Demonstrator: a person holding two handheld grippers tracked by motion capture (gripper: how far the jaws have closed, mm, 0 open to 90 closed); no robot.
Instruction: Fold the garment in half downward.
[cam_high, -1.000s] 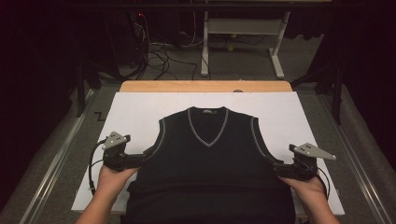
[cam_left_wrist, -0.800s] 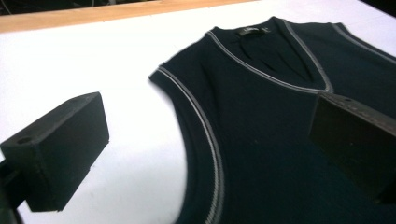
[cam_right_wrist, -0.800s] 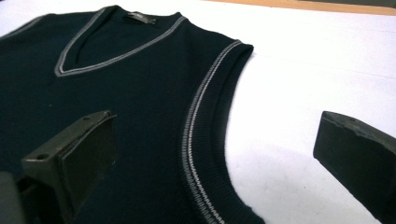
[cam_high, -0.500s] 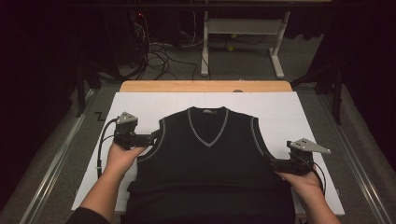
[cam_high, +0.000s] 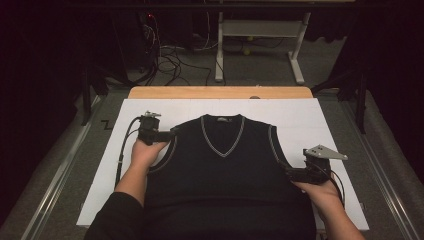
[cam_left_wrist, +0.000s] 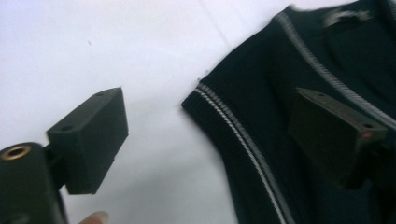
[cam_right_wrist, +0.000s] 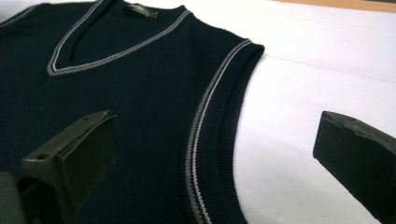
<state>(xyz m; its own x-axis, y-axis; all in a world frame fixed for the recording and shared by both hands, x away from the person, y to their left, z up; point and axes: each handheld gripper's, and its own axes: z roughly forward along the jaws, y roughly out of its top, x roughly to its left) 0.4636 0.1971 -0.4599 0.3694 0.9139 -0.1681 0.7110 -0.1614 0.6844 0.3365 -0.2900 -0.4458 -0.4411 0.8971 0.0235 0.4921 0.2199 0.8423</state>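
While my left tongs (cam_high: 172, 134) are narrowing, empty, astride the vest (cam_high: 225, 170) shoulder corner, my right tongs (cam_high: 287, 171) are gaping wide over its armhole edge; closing shallow risks knit slipping free.

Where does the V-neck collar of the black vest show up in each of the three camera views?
High view: the V-neck collar sits at centre, atop the vest.
Left gripper view: a blurred piece in the top right corner.
Right gripper view: upper left.
Shared landmark: the grey stripe edging the collar.
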